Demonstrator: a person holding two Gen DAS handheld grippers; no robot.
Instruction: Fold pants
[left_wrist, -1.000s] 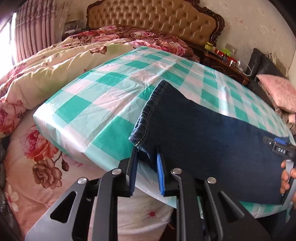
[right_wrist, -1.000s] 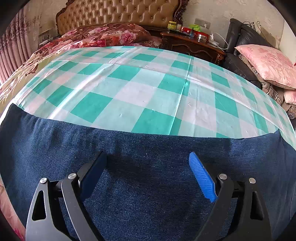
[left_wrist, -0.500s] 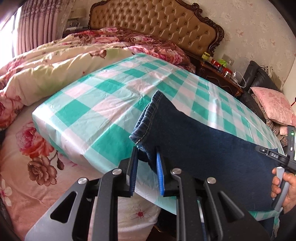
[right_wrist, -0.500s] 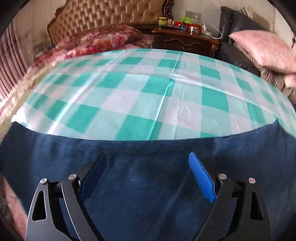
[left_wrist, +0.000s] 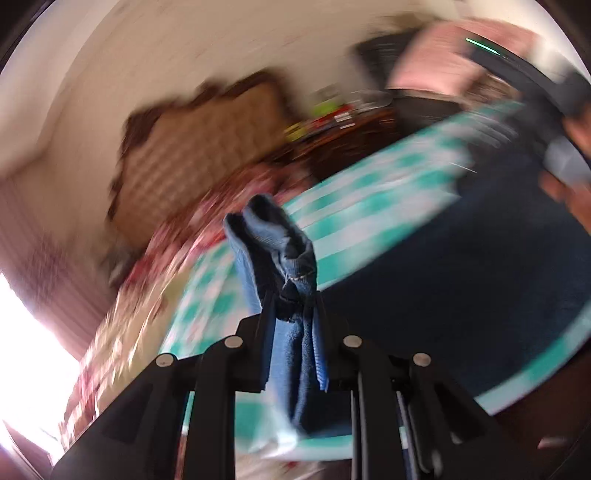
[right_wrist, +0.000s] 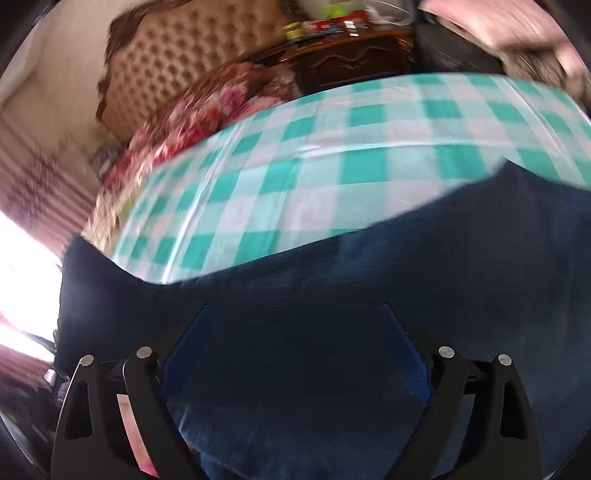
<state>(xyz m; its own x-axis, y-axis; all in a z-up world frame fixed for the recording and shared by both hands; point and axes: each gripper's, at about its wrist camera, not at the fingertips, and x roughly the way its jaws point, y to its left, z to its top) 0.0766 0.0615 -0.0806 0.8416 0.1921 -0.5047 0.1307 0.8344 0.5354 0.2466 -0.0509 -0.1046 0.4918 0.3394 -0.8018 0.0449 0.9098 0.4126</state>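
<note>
Clearly, the left wrist view is tilted and much blurred, but the near things stay sharp. At about nine o'clock there is a bright window glare, and next to it a pink curtain (left_wrist: 44, 236). Toward eleven o'clock stands the tufted headboard (left_wrist: 192, 147), with a flowered quilt (left_wrist: 173, 251) below it. In the middle, the left gripper (left_wrist: 293, 332) has its two fingers pressed close together on a bunched hem of the pants (left_wrist: 461, 266); the pinched denim stands up out of the fingers toward twelve o'clock, showing its lighter inner side. From there the dark blue cloth spreads to three o'clock over the green-and-white checked sheet (left_wrist: 369, 192). At two o'clock a person's hand (left_wrist: 569, 192) holds the handle of the other tool; it is too blurred to say more. In the right wrist view, the curtain is again at nine o'clock and the headboard at eleven, with a dark wooden nightstand (right_wrist: 351, 62) at twelve o'clock that carries small things I cannot make out. The checked sheet fills the middle. The right gripper (right_wrist: 295, 354) at six o'clock has its fingers spread wide apart, and the pants lie under and between them, not pinched.
</note>
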